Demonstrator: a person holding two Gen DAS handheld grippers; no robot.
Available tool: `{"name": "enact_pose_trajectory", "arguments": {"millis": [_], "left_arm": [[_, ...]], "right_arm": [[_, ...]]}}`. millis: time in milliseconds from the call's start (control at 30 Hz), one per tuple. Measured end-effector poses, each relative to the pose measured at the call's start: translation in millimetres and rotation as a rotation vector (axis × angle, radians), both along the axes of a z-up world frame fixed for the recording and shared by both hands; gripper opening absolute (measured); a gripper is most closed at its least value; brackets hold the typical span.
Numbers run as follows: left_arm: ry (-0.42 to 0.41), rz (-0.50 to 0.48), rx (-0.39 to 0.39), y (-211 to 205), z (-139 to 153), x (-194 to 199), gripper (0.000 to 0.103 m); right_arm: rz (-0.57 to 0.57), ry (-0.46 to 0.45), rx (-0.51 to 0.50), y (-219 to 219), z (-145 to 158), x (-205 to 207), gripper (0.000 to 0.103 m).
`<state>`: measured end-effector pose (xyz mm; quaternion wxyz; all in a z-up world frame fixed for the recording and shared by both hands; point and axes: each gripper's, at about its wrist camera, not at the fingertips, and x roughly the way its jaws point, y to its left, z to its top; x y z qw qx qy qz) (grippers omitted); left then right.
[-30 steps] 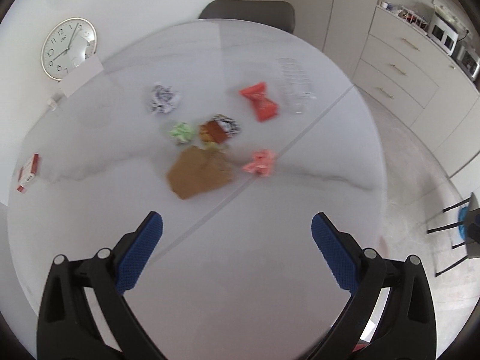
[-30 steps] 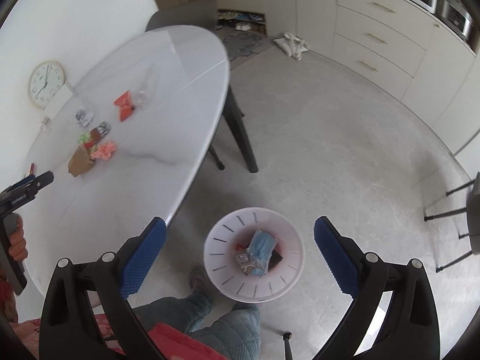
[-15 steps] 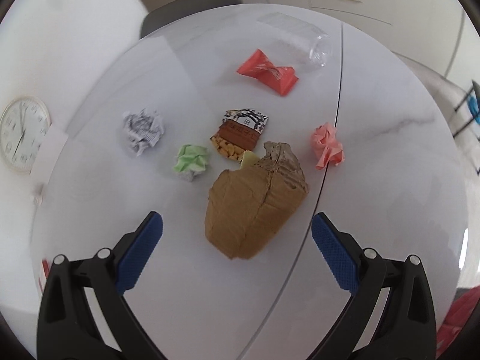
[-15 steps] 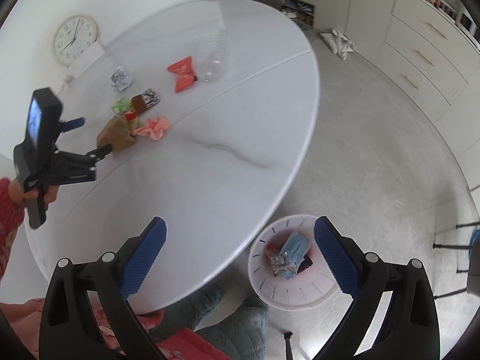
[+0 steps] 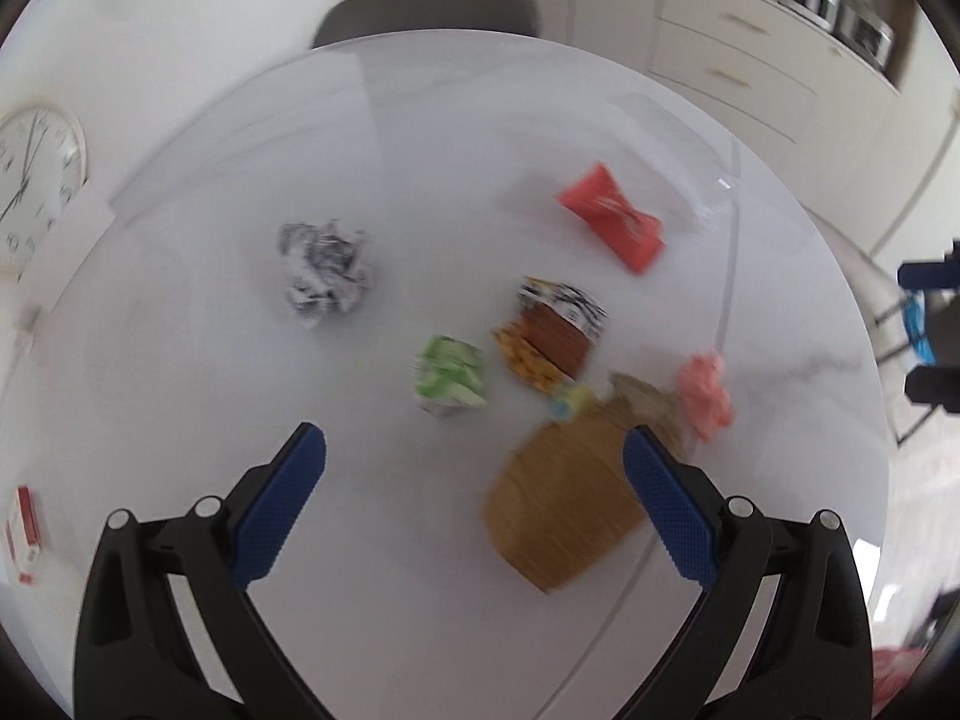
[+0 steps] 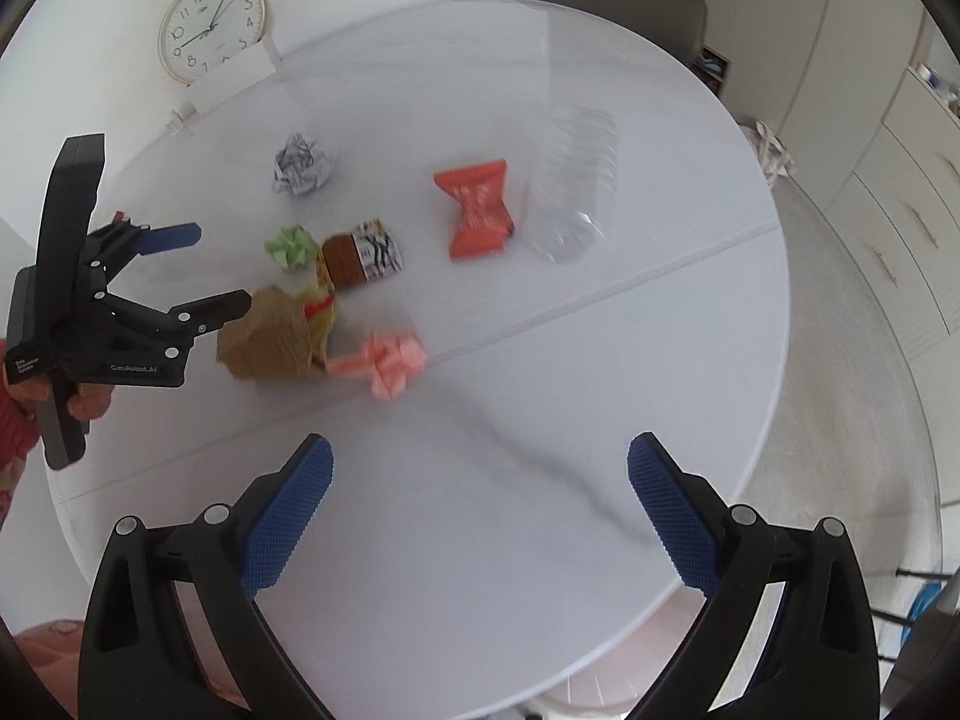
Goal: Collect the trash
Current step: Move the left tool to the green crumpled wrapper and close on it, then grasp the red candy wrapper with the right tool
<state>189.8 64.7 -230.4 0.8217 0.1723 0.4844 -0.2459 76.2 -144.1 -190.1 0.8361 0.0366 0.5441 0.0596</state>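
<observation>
Trash lies on the white round table: a crumpled brown paper bag, a green paper ball, a grey printed paper ball, a brown snack wrapper, a red wrapper, a pink crumpled paper and a clear plastic cup on its side. My left gripper is open, just above the table, its right finger beside the brown bag. My right gripper is open and empty over the table's near part.
A wall clock and a white card lean at the table's far left. A red and white small box lies near the left edge. A grey chair stands behind the table. Cabinets line the right wall.
The left gripper has shifted left, so the brown bag now lies by its right finger. The right gripper has swung from the floor bin up over the table.
</observation>
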Motion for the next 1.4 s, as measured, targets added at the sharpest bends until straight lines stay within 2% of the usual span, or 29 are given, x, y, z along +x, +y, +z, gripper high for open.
{"name": "enact_pose_trajectory", "arguments": {"millis": [67, 200, 367, 433, 500, 567, 700, 867, 933, 1100, 1200, 1267, 1333, 1400], "left_arm": [[0.018, 0.021, -0.022, 2, -4, 13, 0.093], [0.075, 0.047, -0.033, 3, -20, 39, 0.076], [0.106, 0.020, -0.022, -3, -36, 52, 0.065], [0.116, 0.007, -0.021, -7, -41, 55, 0.056], [0.131, 0.007, -0.025, -9, -46, 59, 0.042], [0.138, 0.020, -0.033, -9, -51, 61, 0.034], [0.149, 0.044, -0.073, -2, -53, 60, 0.026], [0.137, 0.112, -0.077, 8, -49, 58, 0.023], [0.136, 0.153, -0.091, 13, -45, 58, 0.023], [0.115, 0.257, -0.128, 34, -22, 43, 0.023], [0.108, 0.311, -0.161, 46, -9, 29, 0.023], [0.101, 0.337, -0.166, 50, -2, 22, 0.023], [0.096, 0.359, -0.166, 53, 2, 12, 0.023], [0.101, 0.380, -0.176, 55, 5, 6, 0.023]], "right_arm": [[0.015, -0.011, 0.002, 4, 0, 17, 0.098], [0.040, -0.024, 0.012, 11, -2, 46, 0.098], [0.057, -0.021, 0.026, 14, -9, 65, 0.098], [0.059, -0.012, 0.031, 12, -14, 70, 0.098], [0.062, -0.005, 0.037, 11, -18, 74, 0.098], [0.071, -0.004, 0.049, 11, -21, 80, 0.093], [0.089, -0.023, 0.059, 15, -24, 96, 0.086], [0.102, -0.004, 0.059, 27, -42, 129, 0.070], [0.093, 0.004, 0.040, 32, -50, 142, 0.069], [0.037, 0.026, -0.110, 43, -71, 168, 0.068], [0.028, 0.032, -0.168, 46, -76, 177, 0.064], [0.037, 0.043, -0.192, 48, -78, 183, 0.046], [0.041, 0.068, -0.175, 46, -83, 187, 0.038], [0.039, 0.072, -0.156, 44, -83, 190, 0.036]]}}
